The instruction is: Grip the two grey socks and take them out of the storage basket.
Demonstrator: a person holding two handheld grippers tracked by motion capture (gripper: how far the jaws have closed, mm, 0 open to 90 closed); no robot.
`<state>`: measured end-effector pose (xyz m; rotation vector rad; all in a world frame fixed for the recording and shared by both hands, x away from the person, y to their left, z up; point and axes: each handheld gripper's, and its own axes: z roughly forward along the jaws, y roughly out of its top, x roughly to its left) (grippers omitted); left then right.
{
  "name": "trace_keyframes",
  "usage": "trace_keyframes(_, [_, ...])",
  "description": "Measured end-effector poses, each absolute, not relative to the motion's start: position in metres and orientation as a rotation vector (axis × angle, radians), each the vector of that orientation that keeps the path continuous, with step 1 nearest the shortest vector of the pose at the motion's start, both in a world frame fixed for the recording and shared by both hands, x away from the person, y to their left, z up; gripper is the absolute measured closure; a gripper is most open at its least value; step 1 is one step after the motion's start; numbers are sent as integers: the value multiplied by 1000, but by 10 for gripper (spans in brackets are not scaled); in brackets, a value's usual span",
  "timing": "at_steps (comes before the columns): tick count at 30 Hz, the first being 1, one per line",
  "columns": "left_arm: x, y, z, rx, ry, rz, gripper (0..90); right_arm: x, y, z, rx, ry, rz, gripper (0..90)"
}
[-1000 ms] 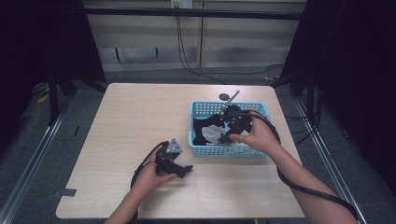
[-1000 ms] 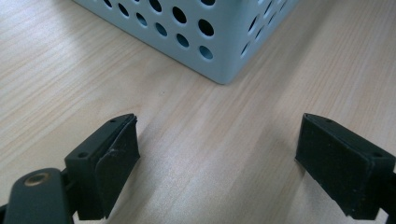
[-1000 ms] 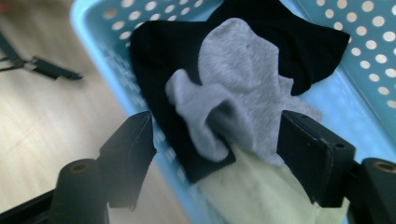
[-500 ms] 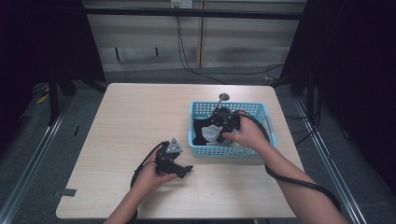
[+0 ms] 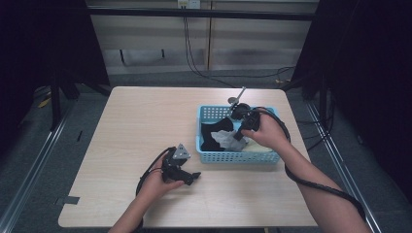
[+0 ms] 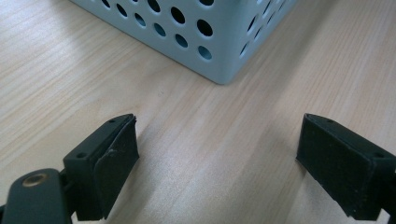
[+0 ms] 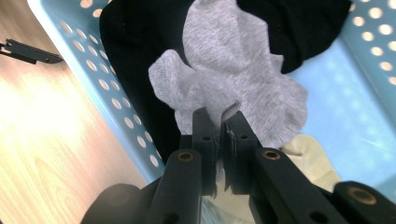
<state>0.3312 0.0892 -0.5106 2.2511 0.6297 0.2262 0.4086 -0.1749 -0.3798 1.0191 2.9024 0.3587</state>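
Now the right gripper (image 7: 218, 122) has just closed its jaws on the grey sock (image 7: 233, 79), which lies inside the blue basket (image 5: 214, 156) over black cloth (image 7: 135, 65). Just outside the basket's near left corner, the left gripper (image 6: 217, 158) rests on the table (image 5: 141, 121), jaws wide apart.

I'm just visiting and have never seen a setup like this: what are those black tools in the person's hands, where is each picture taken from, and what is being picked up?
No robot here: a person holds a two-jaw tool in each hand. One picture looks down from above the wooden table; the other two come from small cameras riding on the tools.

The left gripper rests on the table beside the blue basket, jaws wide apart with nothing between them. The right gripper reaches into the basket; its jaws have just been closing and now pinch a grey sock. Black clothing and a pale cream piece lie in there too.
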Motion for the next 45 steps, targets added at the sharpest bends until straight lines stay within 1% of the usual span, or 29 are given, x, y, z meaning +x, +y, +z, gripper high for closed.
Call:
trace_keyframes(11, [331, 89, -511, 2252, 630, 228, 118, 412, -188, -357, 1039, 2871, 411, 852])
trace_keyframes(23, [331, 89, -510, 2255, 629, 226, 118, 411, -194, -336, 1041, 2874, 458, 853])
trace_keyframes(31, [331, 89, -511, 2252, 630, 228, 118, 392, -193, -326, 984, 2896, 508, 853])
trace_keyframes(45, [331, 89, -511, 2252, 630, 228, 118, 339, -194, -318, 846, 2951, 637, 852])
